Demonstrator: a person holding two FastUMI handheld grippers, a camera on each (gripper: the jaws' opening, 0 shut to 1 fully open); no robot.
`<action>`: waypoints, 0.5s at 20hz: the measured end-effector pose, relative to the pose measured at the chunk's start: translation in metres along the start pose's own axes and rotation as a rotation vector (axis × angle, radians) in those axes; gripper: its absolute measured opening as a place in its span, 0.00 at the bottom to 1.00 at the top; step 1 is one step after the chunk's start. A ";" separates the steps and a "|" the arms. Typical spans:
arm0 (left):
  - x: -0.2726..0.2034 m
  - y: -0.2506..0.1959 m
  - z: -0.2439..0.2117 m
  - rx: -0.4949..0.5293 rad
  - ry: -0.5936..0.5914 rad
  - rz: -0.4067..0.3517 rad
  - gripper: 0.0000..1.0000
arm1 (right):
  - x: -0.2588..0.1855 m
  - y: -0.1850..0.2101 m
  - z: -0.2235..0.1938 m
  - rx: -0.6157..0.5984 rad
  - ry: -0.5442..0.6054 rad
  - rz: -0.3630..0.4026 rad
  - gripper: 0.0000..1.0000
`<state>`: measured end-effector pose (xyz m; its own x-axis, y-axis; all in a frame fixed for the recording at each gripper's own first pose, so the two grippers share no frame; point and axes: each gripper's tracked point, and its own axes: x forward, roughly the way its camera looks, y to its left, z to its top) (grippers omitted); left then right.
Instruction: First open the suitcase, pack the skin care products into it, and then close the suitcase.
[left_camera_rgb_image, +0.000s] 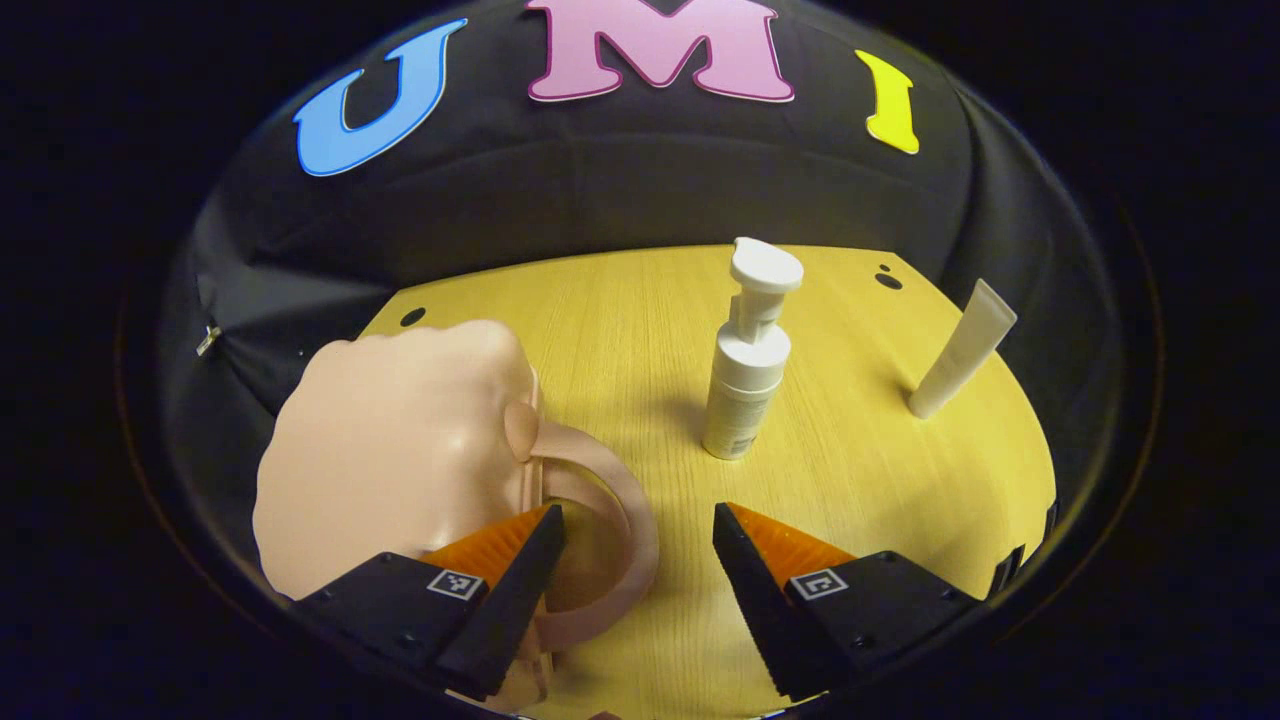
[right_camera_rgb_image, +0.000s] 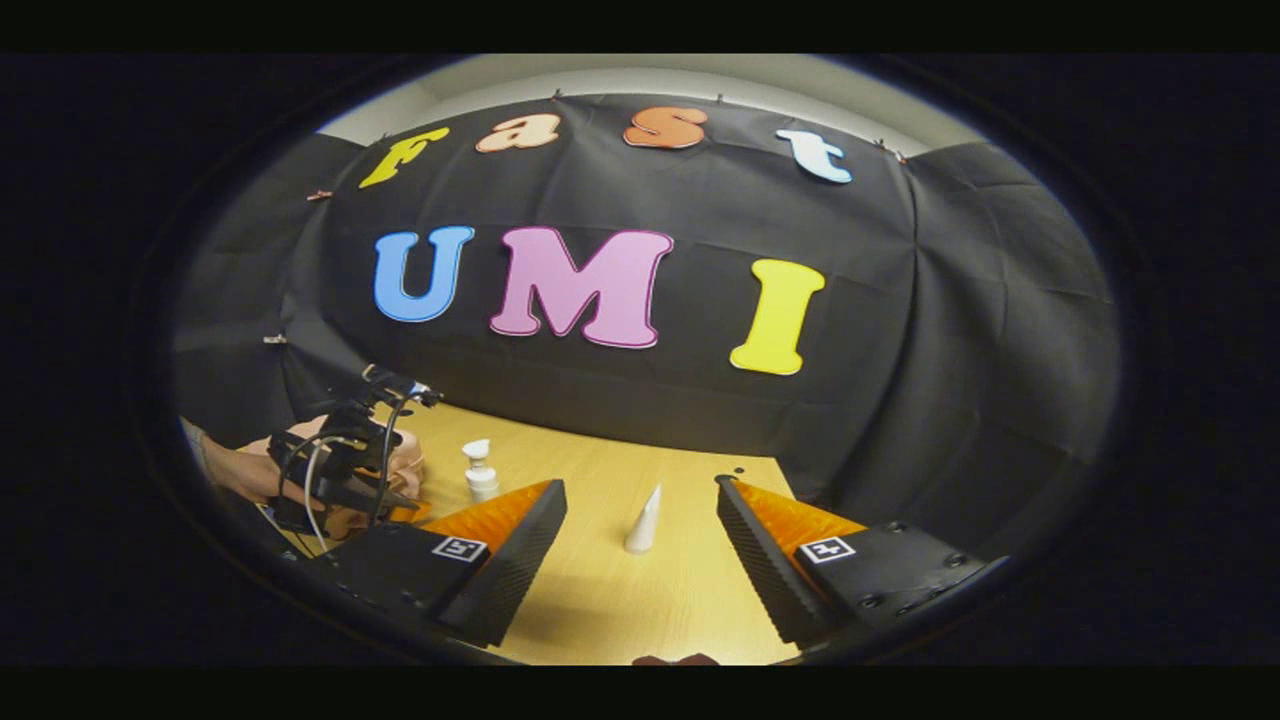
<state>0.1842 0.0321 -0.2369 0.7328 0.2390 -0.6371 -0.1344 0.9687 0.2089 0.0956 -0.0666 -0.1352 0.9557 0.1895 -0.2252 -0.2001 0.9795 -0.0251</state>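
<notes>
left gripper view, left to right: your left gripper (left_camera_rgb_image: 638, 520) hangs low over the yellow wooden table (left_camera_rgb_image: 860, 470) with its fingers spread wide apart and nothing between them. the pink suitcase (left_camera_rgb_image: 390, 450), a small rounded shell, lies closed at the left of the table; its curved handle (left_camera_rgb_image: 620, 530) arcs out toward you, and your gripper's left finger (left_camera_rgb_image: 500, 590) sits in front of that handle, though whether it touches cannot be told. near the table's middle the white pump bottle (left_camera_rgb_image: 748, 370) stands upright, apart from the suitcase. farther right, the white tube (left_camera_rgb_image: 962, 350) stands on its cap, leaning, close to the table's right edge. right gripper view, left to right: your other hand (right_camera_rgb_image: 240, 470) with its gripper and looping cables (right_camera_rgb_image: 345, 460) sits over the suitcase at far left; the pump bottle stands just beside it, the tube near the centre. your right gripper (right_camera_rgb_image: 640, 500) is held above the table, fingers well apart, gripping nothing.
</notes>
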 end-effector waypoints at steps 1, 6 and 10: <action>0.005 0.000 0.001 0.021 0.012 0.014 0.97 | 0.010 -0.007 -0.005 0.017 0.015 0.013 0.99; 0.022 -0.005 -0.015 -0.036 0.092 0.010 0.43 | 0.046 -0.027 -0.018 0.054 0.081 0.092 0.97; 0.000 -0.004 0.008 -0.061 0.055 -0.058 0.14 | 0.056 -0.035 -0.012 0.055 0.073 0.078 0.97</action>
<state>0.1901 0.0271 -0.2317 0.7028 0.1843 -0.6870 -0.1342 0.9829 0.1264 0.1535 -0.0907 -0.1584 0.9189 0.2618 -0.2952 -0.2592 0.9646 0.0485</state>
